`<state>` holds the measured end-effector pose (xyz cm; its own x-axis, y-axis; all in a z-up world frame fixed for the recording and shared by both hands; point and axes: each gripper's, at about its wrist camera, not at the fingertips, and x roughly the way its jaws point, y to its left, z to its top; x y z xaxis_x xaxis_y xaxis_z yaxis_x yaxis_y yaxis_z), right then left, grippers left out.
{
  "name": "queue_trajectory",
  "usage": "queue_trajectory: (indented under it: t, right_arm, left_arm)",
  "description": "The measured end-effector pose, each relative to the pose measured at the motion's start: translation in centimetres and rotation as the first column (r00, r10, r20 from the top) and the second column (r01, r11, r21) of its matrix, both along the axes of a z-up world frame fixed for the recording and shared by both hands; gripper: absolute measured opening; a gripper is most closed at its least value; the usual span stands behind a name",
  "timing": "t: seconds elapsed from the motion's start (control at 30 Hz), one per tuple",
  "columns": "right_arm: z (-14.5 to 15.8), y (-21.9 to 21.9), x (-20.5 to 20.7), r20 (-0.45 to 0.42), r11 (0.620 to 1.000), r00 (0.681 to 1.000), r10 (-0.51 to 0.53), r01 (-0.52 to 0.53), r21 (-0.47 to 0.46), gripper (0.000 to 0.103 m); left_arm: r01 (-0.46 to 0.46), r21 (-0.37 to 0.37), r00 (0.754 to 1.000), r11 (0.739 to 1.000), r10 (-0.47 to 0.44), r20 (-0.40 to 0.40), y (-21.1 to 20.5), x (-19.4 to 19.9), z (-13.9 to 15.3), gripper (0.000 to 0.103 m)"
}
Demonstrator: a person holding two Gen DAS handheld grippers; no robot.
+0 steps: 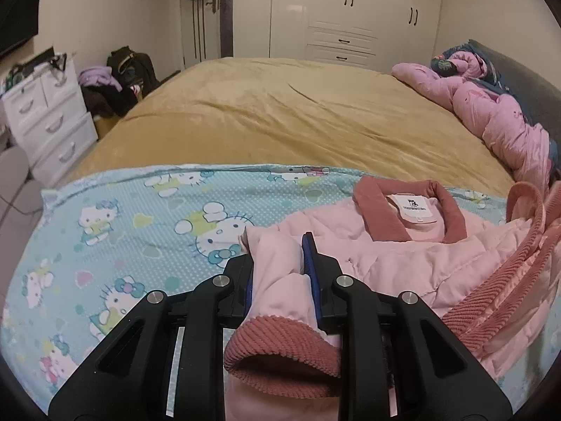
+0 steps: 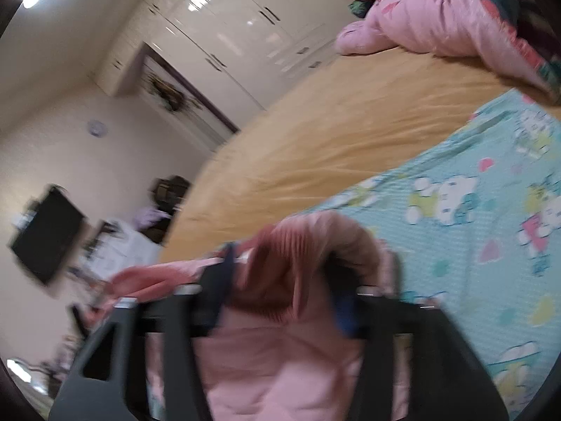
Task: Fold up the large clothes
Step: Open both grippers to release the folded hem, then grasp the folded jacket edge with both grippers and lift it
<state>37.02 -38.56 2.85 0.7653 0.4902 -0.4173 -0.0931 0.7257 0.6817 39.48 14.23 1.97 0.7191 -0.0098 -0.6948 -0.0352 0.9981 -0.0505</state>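
Note:
A pink quilted jacket (image 1: 403, 256) with a dark pink corduroy collar (image 1: 452, 217) lies inside up on the blue cat-print sheet (image 1: 140, 228). My left gripper (image 1: 278, 245) is shut on one sleeve, and its ribbed cuff (image 1: 280, 343) hangs back toward the camera. The right wrist view is blurred. My right gripper (image 2: 312, 270) has its jaws wide apart there. The other sleeve (image 2: 280, 368) and its corduroy cuff (image 2: 280, 256) lie loosely between the fingers and drape over one of them.
A tan blanket (image 1: 280, 112) covers the bed beyond the sheet. A bunched pink quilt (image 1: 491, 112) lies along the right side by the headboard. White drawers (image 1: 49, 115) and bags stand left of the bed, with a wardrobe (image 1: 343, 10) behind it.

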Motion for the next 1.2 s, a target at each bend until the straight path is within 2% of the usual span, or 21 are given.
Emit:
queue_trajectory:
  t: [0.03,0.1,0.17,0.23,0.37,0.43,0.5,0.6,0.63,0.67,0.77,0.83,0.97,1.03,1.1,1.13,1.17,1.2]
  right_arm:
    - [0.5,0.1,-0.6,0.008,0.999,0.999,-0.033,0.034,-0.028,0.099]
    - [1.2,0.6,-1.1,0.021,0.998,1.000,-0.021,0.022,-0.061,0.099]
    - [1.3,2.0,-1.6,0.026,0.991,1.000,0.006,-0.002,-0.135,0.099]
    - [0.8,4.1,-2.0,0.011,0.971,0.999,0.047,-0.043,-0.234,0.099]
    - [-1.9,8.6,-2.6,-0.057,0.905,0.989,0.139,-0.150,-0.397,0.099]
    - [-3.9,10.4,-2.6,-0.121,0.874,0.981,0.152,-0.190,-0.447,0.099]
    - [-5.3,11.0,-2.7,-0.143,0.864,0.979,0.147,-0.198,-0.462,0.099]
    - [-5.9,10.7,-3.3,-0.119,0.872,0.986,0.118,-0.160,-0.463,0.099]
    - [-5.8,10.4,-3.5,-0.104,0.878,0.988,0.110,-0.146,-0.455,0.099]
    - [-5.5,9.8,-3.8,-0.074,0.886,0.993,0.092,-0.116,-0.449,0.099]
    - [-4.7,7.9,-4.2,-0.010,0.878,1.000,0.023,-0.025,-0.478,0.099]
    - [-4.6,6.7,-3.8,-0.009,0.862,1.000,-0.027,0.018,-0.507,0.099]
    - [-5.6,4.6,-1.8,-0.069,0.854,0.994,-0.079,0.031,-0.520,0.099]
    - [-6.6,4.4,-0.8,-0.104,0.845,0.991,-0.082,0.014,-0.534,0.099]
    - [-7.8,4.2,0.3,-0.136,0.845,0.988,-0.078,-0.006,-0.534,0.097]
    - [-8.2,4.2,0.8,-0.148,0.846,0.986,-0.080,-0.012,-0.533,0.093]
    - [-8.5,4.2,1.3,-0.158,0.850,0.984,-0.079,-0.016,-0.527,0.085]
    - [-8.6,4.3,1.6,-0.159,0.854,0.984,-0.077,-0.017,-0.520,0.080]
  left_arm:
    - [-0.001,-0.007,1.000,1.000,0.001,0.000,0.1,0.0,0.0,0.017]
    - [-0.001,-0.023,1.000,1.000,0.001,0.004,0.1,-0.1,0.1,0.020]
    - [0.004,-0.044,1.000,0.999,-0.003,0.007,-0.1,-0.2,0.4,0.025]
    - [0.007,-0.049,1.000,0.999,-0.006,0.020,-0.3,-0.4,0.7,0.031]
    - [0.008,-0.046,0.999,0.999,-0.006,0.044,-0.5,-0.9,1.6,0.037]
    - [0.003,-0.037,0.997,0.999,-0.001,0.074,-0.4,-1.4,2.3,0.048]
    - [0.006,-0.035,0.993,0.999,-0.002,0.115,-0.2,-2.3,3.3,0.058]
    - [0.008,-0.006,0.986,1.000,-0.007,0.166,0.0,-3.7,4.3,0.060]
    - [0.005,0.004,0.984,1.000,-0.005,0.178,0.3,-4.1,4.4,0.073]
    - [-0.003,0.020,0.982,1.000,-0.001,0.188,0.6,-4.6,4.2,0.078]
    - [-0.012,0.063,0.985,0.998,0.001,0.173,1.3,-4.8,2.4,0.080]
    - [-0.015,0.083,0.992,0.996,0.004,0.130,1.6,-4.3,0.5,0.081]
    - [0.017,0.029,0.999,0.999,-0.018,0.040,1.8,-3.5,-3.6,0.090]
    - [0.025,0.016,1.000,1.000,-0.025,0.010,1.7,-3.2,-5.0,0.091]
    - [0.024,-0.030,0.999,0.999,-0.025,-0.035,1.8,-2.3,-6.4,0.092]
    - [0.022,-0.061,0.999,0.998,-0.025,-0.043,1.8,-2.0,-6.7,0.091]
    - [0.021,-0.086,0.999,0.996,-0.025,-0.047,1.7,-1.9,-6.9,0.091]
    - [0.017,-0.116,0.999,0.993,-0.022,-0.044,1.7,-1.6,-7.0,0.086]
